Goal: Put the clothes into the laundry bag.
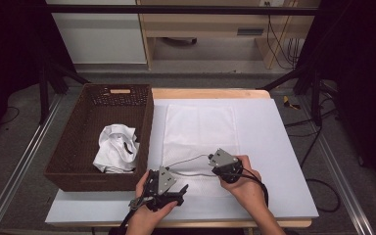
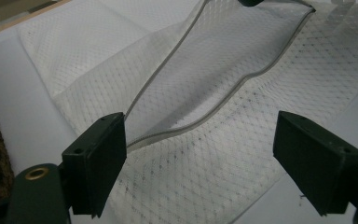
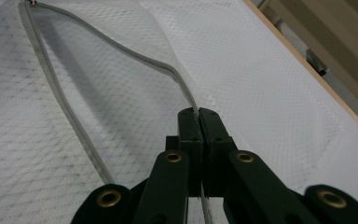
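Holding the mesh laundry bag (image 1: 199, 132) open on the bench (image 1: 274, 147) — right gripper (image 3: 198, 114) clamping its grey zipper edge (image 3: 121, 49), lifted lip arching toward upper left; left gripper (image 2: 200, 154) gaping empty, facing the mouth, nearer the basket (image 1: 73, 142) at frame left.

White mesh laundry bag (image 1: 199, 132): thin netted cloth, see-through, diamond weave, edged with a smooth grey zip band (image 3: 65, 107). Dark brown woven wicker basket (image 1: 73, 147): rough, knobbly weave. White crumpled cloth garment (image 1: 116, 148) inside: soft, matt. Black plastic left claw (image 2: 200, 158): matt pads, dull sheen, brass-coloured metal rivets. Black plastic right claw (image 3: 198, 113): same matt finish. White smooth-topped table (image 1: 274, 147), matt, with pale wood edge.
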{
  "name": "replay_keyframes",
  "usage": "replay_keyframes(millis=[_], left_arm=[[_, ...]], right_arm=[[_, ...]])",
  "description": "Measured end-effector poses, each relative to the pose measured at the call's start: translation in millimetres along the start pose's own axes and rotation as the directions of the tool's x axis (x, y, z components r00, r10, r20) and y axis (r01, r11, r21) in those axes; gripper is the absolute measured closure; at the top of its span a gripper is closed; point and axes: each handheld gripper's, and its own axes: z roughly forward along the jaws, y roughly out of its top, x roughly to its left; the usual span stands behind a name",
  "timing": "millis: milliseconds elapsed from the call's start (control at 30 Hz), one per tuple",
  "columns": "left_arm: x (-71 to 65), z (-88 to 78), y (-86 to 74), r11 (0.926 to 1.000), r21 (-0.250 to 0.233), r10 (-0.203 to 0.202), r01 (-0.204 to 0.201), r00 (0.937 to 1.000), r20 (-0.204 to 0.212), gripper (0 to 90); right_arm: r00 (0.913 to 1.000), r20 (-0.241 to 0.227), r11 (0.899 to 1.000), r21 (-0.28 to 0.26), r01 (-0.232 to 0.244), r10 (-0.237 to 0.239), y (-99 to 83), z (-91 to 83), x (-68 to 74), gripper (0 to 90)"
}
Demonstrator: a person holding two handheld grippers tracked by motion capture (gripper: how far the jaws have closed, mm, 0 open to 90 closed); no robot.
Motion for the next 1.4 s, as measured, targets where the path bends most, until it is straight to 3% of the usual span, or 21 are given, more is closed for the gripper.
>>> replay_keyframes(millis=[1400], left_arm=[[-1.4, -1.0, 1.3, 1.0000, -0.004, 0.007, -0.007, 1.0000, -0.001, 16.8]], right_arm=[[0.9947, 0.102, 0.995, -0.099, 0.025, -0.015, 13.1, -18.0, -5.2, 89.0]])
